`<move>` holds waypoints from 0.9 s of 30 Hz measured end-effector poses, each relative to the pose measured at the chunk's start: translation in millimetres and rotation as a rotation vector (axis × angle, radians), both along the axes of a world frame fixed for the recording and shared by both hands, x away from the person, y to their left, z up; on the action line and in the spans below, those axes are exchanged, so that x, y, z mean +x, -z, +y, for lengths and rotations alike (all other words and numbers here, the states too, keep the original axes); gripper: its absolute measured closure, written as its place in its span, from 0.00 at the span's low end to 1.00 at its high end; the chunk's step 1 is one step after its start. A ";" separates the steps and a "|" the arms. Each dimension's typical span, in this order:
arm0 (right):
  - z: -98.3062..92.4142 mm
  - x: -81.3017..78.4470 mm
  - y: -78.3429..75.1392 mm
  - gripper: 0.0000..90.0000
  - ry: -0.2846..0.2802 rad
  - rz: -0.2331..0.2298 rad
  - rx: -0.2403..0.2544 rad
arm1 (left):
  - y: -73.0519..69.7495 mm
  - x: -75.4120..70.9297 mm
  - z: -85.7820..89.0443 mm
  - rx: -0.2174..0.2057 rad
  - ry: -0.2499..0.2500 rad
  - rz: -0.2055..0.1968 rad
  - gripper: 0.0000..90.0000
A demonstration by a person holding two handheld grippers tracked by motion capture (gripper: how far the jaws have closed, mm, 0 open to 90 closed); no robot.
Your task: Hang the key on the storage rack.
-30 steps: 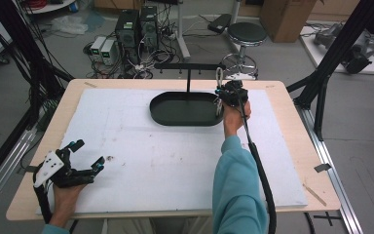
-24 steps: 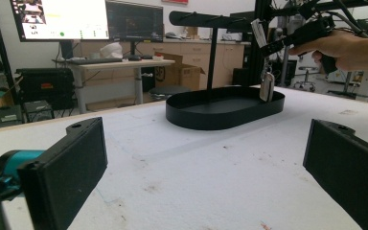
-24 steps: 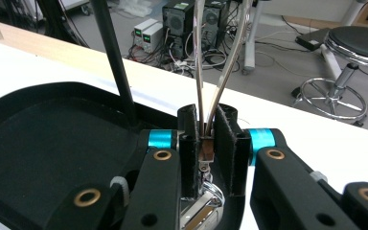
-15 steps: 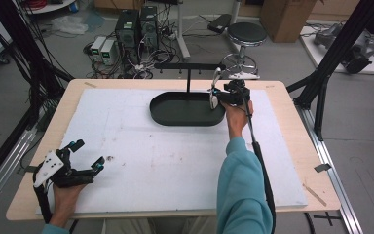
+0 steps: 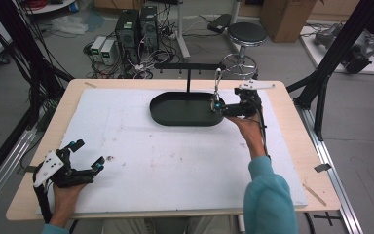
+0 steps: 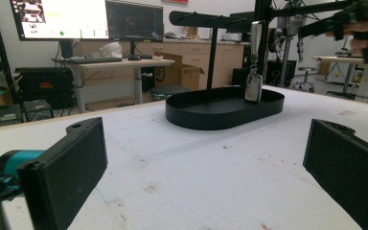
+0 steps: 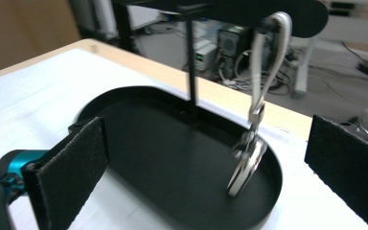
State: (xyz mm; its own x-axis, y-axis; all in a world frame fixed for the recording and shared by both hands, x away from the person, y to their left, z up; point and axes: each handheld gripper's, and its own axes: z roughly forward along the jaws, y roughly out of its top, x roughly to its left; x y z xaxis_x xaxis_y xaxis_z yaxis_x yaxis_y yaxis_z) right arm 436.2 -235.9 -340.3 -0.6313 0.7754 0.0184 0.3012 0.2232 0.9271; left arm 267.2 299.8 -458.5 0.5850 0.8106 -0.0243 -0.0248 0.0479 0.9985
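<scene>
A black oval tray (image 5: 158, 114) carries a T-shaped stand with a black crossbar (image 5: 190, 66). From the bar's right end hangs a metal key ring on a pale loop (image 5: 217, 83), its lower end just above the tray floor (image 7: 247, 163). My right gripper (image 5: 214, 105) hovers just right of the tray, pointing left. Its jaws have just been opening and now stand wide, with the key ring ahead of them and untouched by the pads (image 7: 76, 158). My left gripper (image 5: 87, 155) rests open and holding nothing at the near left of the white mat.
The white mat (image 5: 175, 165) covers most of the wooden tabletop. A small dark speck (image 5: 110, 158) lies beside the left gripper. Black frame posts (image 5: 331, 63) stand at both sides of the table. A stool (image 5: 246, 34) and computer boxes sit on the floor behind.
The right gripper has opened and drawn back to the right, away from the crossbar. The key ring stays hanging there, swinging slightly. The left gripper has not moved.
</scene>
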 end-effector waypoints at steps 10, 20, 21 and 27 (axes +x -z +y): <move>-35.4 -90.6 20.1 0.01 -0.130 -0.189 0.118 | 0.0 -0.2 -0.7 0.007 -0.004 -0.002 0.02; -51.5 -116.7 64.6 0.01 -0.127 -0.170 0.135 | 0.0 -0.4 -1.7 0.011 -0.007 -0.006 0.02; -56.5 -120.5 75.5 0.01 -0.112 -0.174 0.146 | 0.0 -0.4 -1.7 0.012 -0.007 -0.005 0.02; -62.9 -127.2 97.4 0.01 -0.078 -0.191 0.190 | -0.1 -0.3 -1.6 0.014 -0.004 -0.005 0.02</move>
State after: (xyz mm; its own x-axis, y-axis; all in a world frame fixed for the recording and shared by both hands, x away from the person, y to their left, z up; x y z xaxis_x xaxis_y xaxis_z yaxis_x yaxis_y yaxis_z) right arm 309.1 -298.9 -437.7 -0.6947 0.7185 0.0339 0.1059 0.0555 0.9928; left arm 266.9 298.2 -458.4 0.5816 0.8134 -0.0099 -0.0295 0.0333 0.9990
